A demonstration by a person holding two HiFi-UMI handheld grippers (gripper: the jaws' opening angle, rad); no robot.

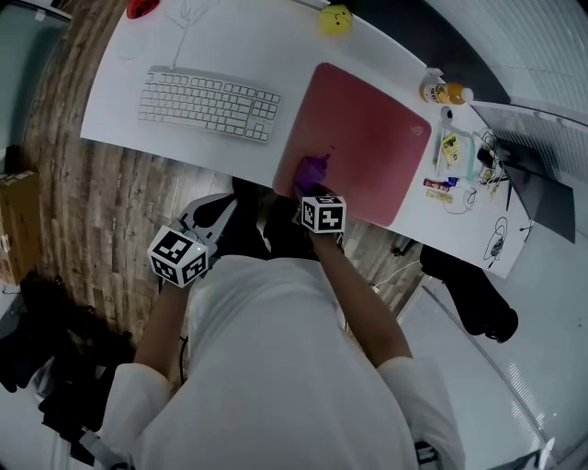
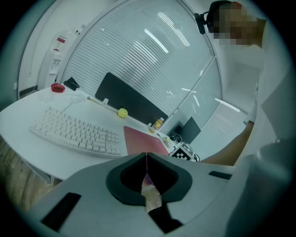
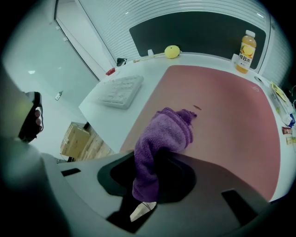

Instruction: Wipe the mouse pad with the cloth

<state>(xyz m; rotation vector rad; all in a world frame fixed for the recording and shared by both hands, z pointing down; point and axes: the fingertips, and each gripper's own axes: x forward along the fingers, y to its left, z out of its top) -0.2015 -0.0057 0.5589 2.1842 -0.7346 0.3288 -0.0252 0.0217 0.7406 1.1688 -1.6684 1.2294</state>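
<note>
A dark pink mouse pad (image 1: pixel 367 138) lies on the white desk (image 1: pixel 119 128), right of the keyboard. My right gripper (image 1: pixel 315 190) is at the pad's near left corner, shut on a purple cloth (image 1: pixel 312 172). In the right gripper view the cloth (image 3: pixel 169 132) hangs from between the jaws and bunches onto the pad (image 3: pixel 222 106); a small dark mark (image 3: pixel 197 108) lies just beyond it. My left gripper (image 1: pixel 223 207) hovers off the desk's near edge, shut with nothing in it. From the left gripper view its jaws meet in front of the pad (image 2: pixel 141 139).
A white keyboard (image 1: pixel 209 103) lies left of the pad. At the far edge are a yellow ball (image 1: pixel 336 18) and an orange drink bottle (image 1: pixel 444 93). Cables and small packets (image 1: pixel 464 165) clutter the desk right of the pad. A cardboard box (image 1: pixel 16 220) stands on the floor, left.
</note>
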